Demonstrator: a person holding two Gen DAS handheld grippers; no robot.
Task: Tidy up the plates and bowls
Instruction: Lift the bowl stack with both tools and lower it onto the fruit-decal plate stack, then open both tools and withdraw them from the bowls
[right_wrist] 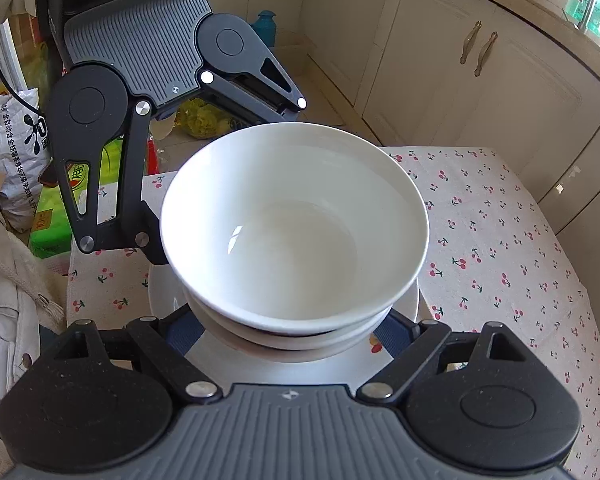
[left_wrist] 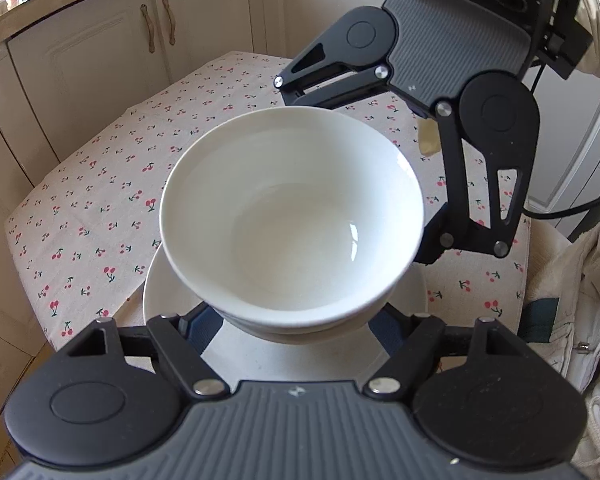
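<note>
**A:** Status of bowl stack (left_wrist: pixel 292 208)?

**B:** Nested, white, empty, sitting over the plate (left_wrist: pixel 160 292) on the cherry-print desk (left_wrist: pixel 80 200). Can't tell whether the stack base rests on the plate or hangs just clear of it.

**A:** Hazards, L to R, ref. the stack.

**B:** Left of stack: the plate lies near the desk edge. Any drag that way could push it off.
At stack, near side: left gripper (left_wrist: pixel 290 320) has its fingers partly spread, one each side of the lowest bowl. Reads as clamped, but pad contact is hidden under the rim. Only the bottom bowl is held, so the upper ones ride loose. A tilt or jerk could slide them out.
Right of stack: right gripper (right_wrist: pixel 288 332) straddles the same stack from the opposite side, with its fingers set wider. Also reads as clamped, contact again hidden.

**A:** Main failure cause?

**B:** Two hands on one load. If they move out of sync, the stack twists, glazed ceramic slips in the pads, and the bowls drop onto the plate, so chip risk. Further right, the cable (left_wrist: pixel 580 208) could snag.

**A:** Mitigation?

**B:** Keep level, move both hands as one unit, lower the stack slowly.
</note>
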